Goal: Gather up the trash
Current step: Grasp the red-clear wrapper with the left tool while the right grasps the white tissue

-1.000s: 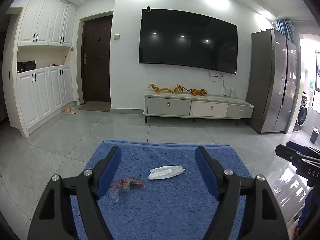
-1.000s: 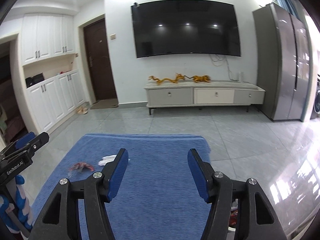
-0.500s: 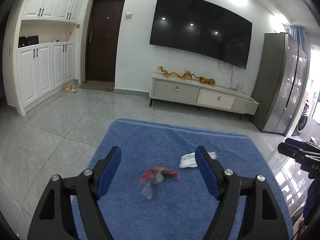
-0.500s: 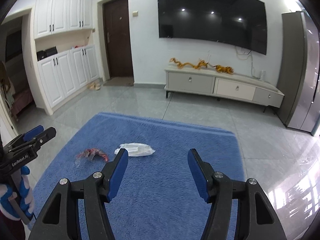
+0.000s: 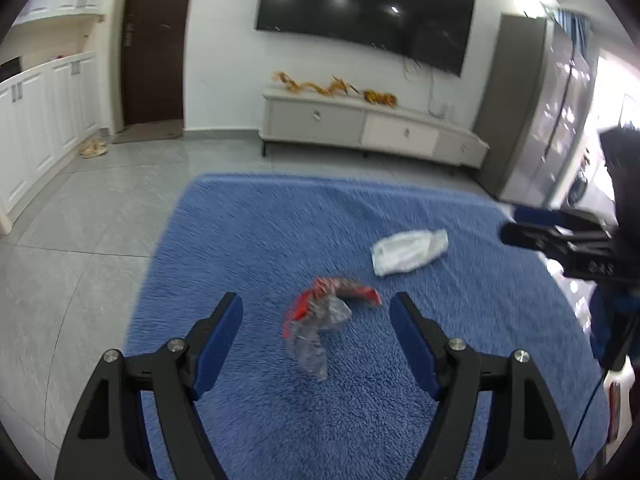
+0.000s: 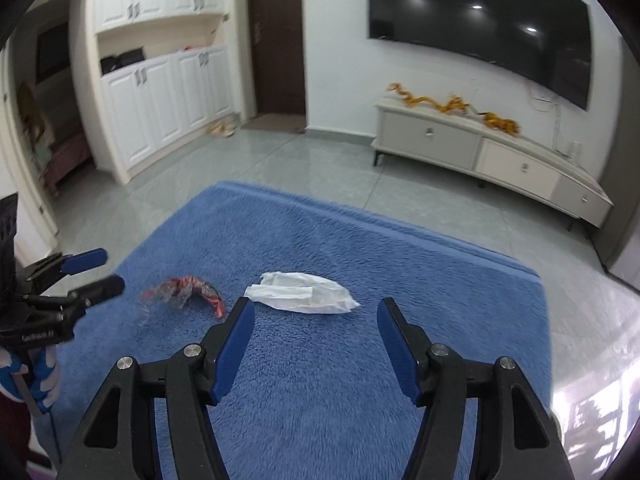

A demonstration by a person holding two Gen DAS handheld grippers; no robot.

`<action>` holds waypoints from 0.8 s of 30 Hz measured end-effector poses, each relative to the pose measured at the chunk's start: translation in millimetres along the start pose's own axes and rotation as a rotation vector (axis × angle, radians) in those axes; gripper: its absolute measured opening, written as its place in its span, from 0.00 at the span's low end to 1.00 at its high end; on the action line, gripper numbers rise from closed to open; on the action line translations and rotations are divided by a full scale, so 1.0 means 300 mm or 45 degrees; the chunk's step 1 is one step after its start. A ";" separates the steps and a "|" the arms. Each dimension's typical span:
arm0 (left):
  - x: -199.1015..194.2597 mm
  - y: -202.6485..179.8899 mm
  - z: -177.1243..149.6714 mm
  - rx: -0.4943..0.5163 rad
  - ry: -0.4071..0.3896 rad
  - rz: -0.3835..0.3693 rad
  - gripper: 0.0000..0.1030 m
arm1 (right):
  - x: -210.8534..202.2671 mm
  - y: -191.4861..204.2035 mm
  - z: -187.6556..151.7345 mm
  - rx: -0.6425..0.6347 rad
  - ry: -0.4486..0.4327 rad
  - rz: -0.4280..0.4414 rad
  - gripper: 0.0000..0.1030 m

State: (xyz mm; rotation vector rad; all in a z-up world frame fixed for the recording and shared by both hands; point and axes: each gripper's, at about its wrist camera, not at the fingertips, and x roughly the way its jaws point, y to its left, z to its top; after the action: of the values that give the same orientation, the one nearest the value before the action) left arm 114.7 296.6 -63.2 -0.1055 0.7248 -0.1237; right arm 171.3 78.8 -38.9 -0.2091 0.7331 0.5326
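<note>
Hovering wide — left tool point(image 5: 316, 320) over red wrapper point(image 5: 320, 316), right tool point(image 6: 316, 316) over white tissue point(image 6: 302, 298).

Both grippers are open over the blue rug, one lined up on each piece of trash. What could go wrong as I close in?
The red-and-clear wrapper is crumpled, flimsy film on deep pile; the left gripper may pinch rug fibres or let the film slip out. The white tissue lies flat, so the right gripper could slide over it. The pieces lie close together, so the grippers might collide.
</note>
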 end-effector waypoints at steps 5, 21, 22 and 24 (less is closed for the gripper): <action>0.110 0.014 0.016 -0.005 0.070 -0.011 0.72 | 0.149 0.001 0.022 -0.073 0.058 0.077 0.60; 0.252 0.012 -0.003 -0.035 0.196 -0.043 0.24 | 0.426 -0.032 0.022 -0.197 0.205 0.182 0.61; 0.253 0.011 -0.003 -0.036 0.198 -0.030 0.21 | 0.424 -0.034 0.013 -0.195 0.204 0.187 0.50; 0.245 0.005 -0.003 -0.042 0.191 0.001 0.16 | 0.420 -0.040 0.003 -0.186 0.206 0.190 0.35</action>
State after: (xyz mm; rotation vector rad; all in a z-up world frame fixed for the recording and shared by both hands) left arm 168.9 287.2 -112.2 -0.1283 0.8769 -0.1195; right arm 256.1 118.0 -124.4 -0.3383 0.8726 0.7187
